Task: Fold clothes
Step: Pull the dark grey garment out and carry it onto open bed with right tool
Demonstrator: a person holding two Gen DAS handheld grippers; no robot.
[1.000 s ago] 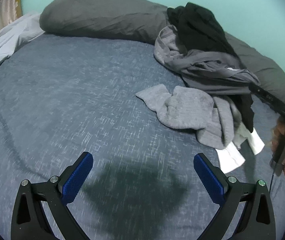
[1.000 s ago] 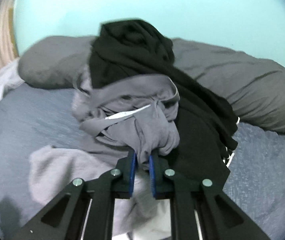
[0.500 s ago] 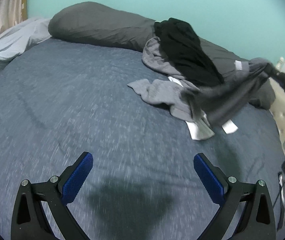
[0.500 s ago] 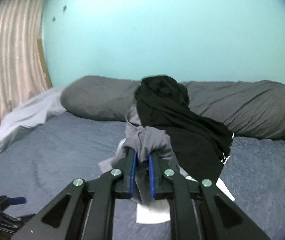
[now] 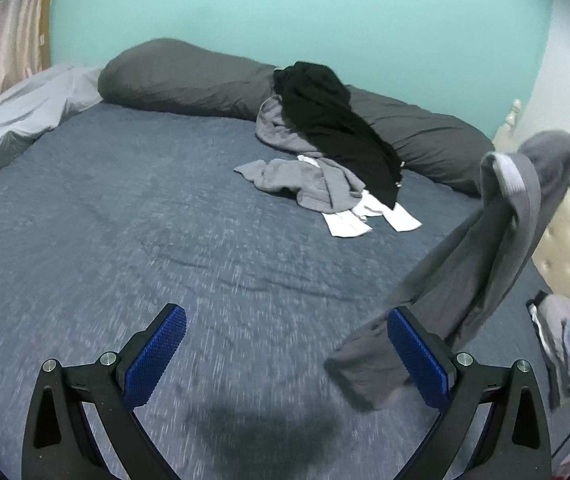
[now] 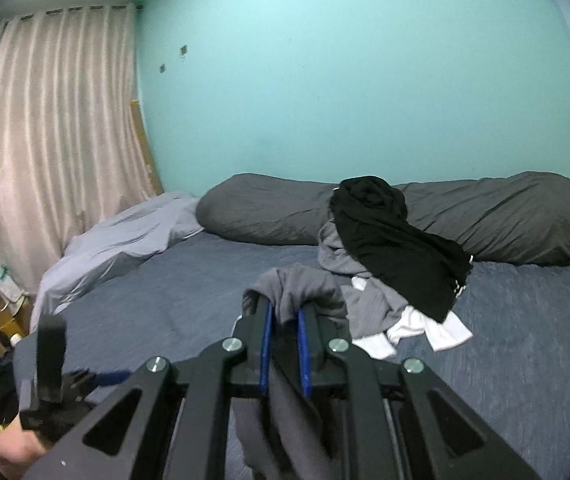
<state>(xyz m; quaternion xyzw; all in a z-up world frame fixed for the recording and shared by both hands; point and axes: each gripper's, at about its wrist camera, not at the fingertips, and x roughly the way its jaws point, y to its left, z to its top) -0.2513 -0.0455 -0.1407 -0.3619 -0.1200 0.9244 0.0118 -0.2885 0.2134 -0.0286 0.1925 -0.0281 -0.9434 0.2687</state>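
I have pulled the grey garment (image 6: 297, 284) clear of the pile (image 5: 325, 160); a second ago it was still bunched against the black top (image 6: 389, 240), and now it hangs in the air off to the right, its tail trailing behind my left tongs (image 5: 285, 352). The right tongs (image 6: 285, 316) stay clamped on its bunched edge. The left tongs stand wide apart and empty, and now sit further back over the bed (image 5: 125, 220).
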